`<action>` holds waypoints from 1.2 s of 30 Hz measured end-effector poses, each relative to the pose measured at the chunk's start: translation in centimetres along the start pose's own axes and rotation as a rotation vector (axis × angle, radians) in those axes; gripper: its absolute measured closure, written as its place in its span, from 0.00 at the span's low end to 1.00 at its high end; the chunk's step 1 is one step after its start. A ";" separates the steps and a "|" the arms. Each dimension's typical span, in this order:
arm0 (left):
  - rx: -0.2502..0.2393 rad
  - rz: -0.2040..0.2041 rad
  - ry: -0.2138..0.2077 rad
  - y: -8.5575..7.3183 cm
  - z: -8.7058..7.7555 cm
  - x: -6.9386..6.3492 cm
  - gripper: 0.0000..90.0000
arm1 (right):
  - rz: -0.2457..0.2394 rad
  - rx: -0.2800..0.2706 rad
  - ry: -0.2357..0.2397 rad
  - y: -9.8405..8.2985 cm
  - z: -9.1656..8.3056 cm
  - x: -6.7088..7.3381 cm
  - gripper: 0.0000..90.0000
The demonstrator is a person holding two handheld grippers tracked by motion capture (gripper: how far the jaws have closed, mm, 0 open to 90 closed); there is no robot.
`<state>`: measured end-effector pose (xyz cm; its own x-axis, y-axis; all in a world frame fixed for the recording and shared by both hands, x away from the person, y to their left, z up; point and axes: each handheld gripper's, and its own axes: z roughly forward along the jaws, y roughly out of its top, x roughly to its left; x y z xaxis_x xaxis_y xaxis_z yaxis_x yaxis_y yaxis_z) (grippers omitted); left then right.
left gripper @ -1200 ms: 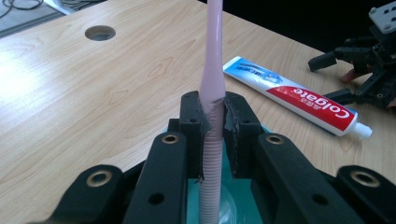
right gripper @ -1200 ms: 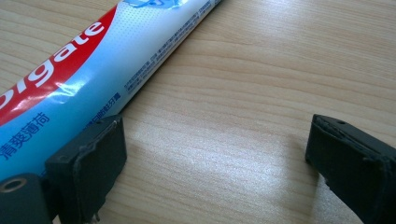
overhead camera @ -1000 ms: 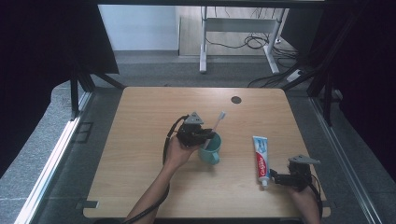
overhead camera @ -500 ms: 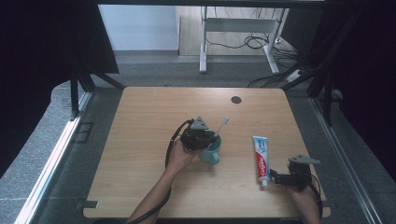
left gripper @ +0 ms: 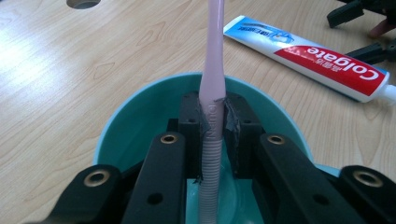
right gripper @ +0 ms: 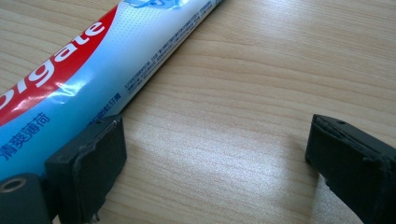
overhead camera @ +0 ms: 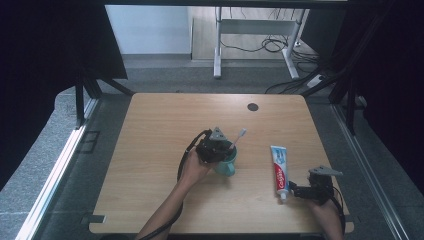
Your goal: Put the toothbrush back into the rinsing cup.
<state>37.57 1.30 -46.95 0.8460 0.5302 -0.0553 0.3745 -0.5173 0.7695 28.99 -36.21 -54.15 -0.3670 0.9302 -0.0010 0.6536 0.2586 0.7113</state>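
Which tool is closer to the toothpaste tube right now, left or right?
Right. The right tool sits open beside the toothpaste tube, one pad at the tube's side. The left tool is across the table, shut on the toothbrush in the cup.

Pale pink toothbrush (left gripper: 212, 93); teal cup (left gripper: 135, 116); white, blue and red toothpaste tube (left gripper: 308, 53); light woodgrain table (overhead camera: 165, 125).
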 end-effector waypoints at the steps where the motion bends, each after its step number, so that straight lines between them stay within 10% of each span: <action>1: 0.003 0.000 0.000 0.0 0.1 0.0 0.87 | 0.000 0.000 0.000 0.0 0.0 0.0 0.05; 19: 0.003 0.001 -0.005 0.3 -0.2 -0.2 0.75 | 0.000 0.000 0.000 0.0 0.0 0.0 0.05; 36: -0.018 0.009 0.034 1.1 -1.6 -0.6 0.36 | 0.002 -0.002 0.000 0.0 0.0 0.0 0.05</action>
<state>36.82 1.50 -45.02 0.8358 0.5485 -0.0268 0.3598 -0.5102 0.7812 28.99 -36.19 -54.15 -0.3654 0.9308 0.0006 0.6534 0.2561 0.7124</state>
